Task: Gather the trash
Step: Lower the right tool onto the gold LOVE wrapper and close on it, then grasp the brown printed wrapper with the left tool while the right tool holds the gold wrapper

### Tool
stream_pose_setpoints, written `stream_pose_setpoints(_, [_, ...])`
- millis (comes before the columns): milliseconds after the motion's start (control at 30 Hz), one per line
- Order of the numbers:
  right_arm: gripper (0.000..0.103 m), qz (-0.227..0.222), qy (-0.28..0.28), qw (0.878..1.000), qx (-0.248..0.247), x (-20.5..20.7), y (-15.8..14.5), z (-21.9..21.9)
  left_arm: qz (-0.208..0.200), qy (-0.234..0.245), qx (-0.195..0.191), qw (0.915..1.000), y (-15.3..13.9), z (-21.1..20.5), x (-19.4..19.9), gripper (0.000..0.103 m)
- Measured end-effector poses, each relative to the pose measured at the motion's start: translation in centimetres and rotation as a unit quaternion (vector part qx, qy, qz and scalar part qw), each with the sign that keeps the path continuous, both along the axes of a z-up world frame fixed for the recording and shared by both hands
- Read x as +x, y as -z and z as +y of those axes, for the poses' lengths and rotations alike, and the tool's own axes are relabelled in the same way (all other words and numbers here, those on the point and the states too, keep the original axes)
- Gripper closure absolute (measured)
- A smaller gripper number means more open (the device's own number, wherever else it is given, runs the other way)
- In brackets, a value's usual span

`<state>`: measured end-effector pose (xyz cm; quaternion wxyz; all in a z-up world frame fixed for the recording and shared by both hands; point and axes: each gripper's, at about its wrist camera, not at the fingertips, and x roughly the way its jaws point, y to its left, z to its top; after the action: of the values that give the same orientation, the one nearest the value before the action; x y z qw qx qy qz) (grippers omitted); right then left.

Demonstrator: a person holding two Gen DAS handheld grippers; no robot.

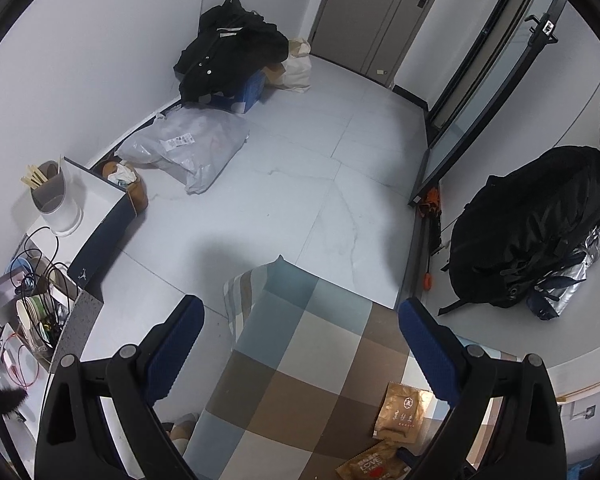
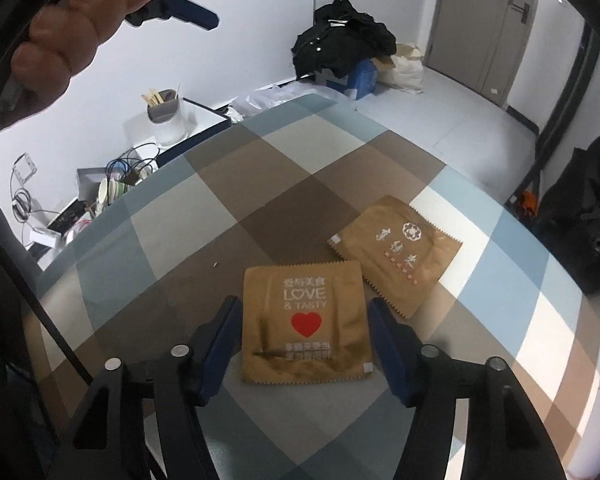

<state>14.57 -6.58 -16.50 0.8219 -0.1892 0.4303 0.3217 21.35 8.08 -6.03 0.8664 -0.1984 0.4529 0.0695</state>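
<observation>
Two brown snack packets lie flat on the checked tablecloth (image 2: 260, 184). The one with a red heart (image 2: 304, 320) sits between the blue fingers of my right gripper (image 2: 303, 304), which is open, its pads standing clear of the packet's edges. The second packet (image 2: 400, 248) lies just beyond it to the right, and the two overlap slightly. My left gripper (image 1: 300, 302) is open and empty above the table's far corner. Both packets, the heart one (image 1: 370, 466) and the other (image 1: 400, 412), show low between its fingers. A hand (image 2: 60, 40) holds it in the right wrist view.
On the floor lie a grey plastic bag (image 1: 188, 148), black clothes on a blue box (image 1: 228, 60) and a black backpack (image 1: 532, 232). Left of the table are a white pot of chopsticks (image 1: 56, 196) and a box of cups and cables (image 1: 32, 308).
</observation>
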Motion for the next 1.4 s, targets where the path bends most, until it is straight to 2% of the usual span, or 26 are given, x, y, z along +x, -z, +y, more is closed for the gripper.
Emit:
stream_pose_setpoints(67, [0.06, -0.008, 0.011, 1.0, -0.002, 0.1, 0.0, -0.4, 0.002, -0.004, -0.004, 1.0, 0.0, 0.3, 0.0, 0.007])
stream_pose_setpoints(133, [0.062, 0.006, 0.016, 1.0, 0.01, 0.4, -0.2, -0.8, 0.003, -0.008, -0.01, 0.9999, 0.1, 0.4, 0.0, 0.007])
stream_pose_setpoints(300, [0.067, 0.003, 0.019, 1.0, 0.014, 0.4, -0.3, -0.9, 0.005, -0.005, -0.009, 0.9999, 0.2, 0.1, 0.1, 0.007])
stream_pose_setpoints(500, [0.068, 0.037, 0.029, 0.997, 0.057, 1.0, -0.7, -2.0, 0.012, 0.005, -0.001, 0.9999, 0.5, -0.3, 0.2, 0.007])
stream_pose_setpoints(733, [0.068, 0.03, 0.046, 0.994, 0.094, 0.9, -2.7, -4.5, 0.036, 0.058, 0.008, 0.9976, 1.7, -2.4, 0.7, 0.007])
stream_pose_setpoints(1033, [0.068, 0.0, 0.156, 0.982, 0.105, 3.5, -4.0, -11.6, 0.072, 0.162, 0.017, 0.984, 4.0, -6.7, 0.3, 0.007])
stream_pose_setpoints(1200, [0.068, -0.011, 0.201, 0.973, 0.113, 4.3, -4.7, -14.3, 0.096, 0.211, 0.028, 0.9724, 5.5, -9.9, 0.0, 0.007])
stream_pose_setpoints(1400, [0.068, -0.015, 0.217, 0.969, 0.116, 4.4, -5.0, -15.8, 0.126, 0.226, 0.074, 0.9632, 7.2, -12.0, 0.0, 0.007])
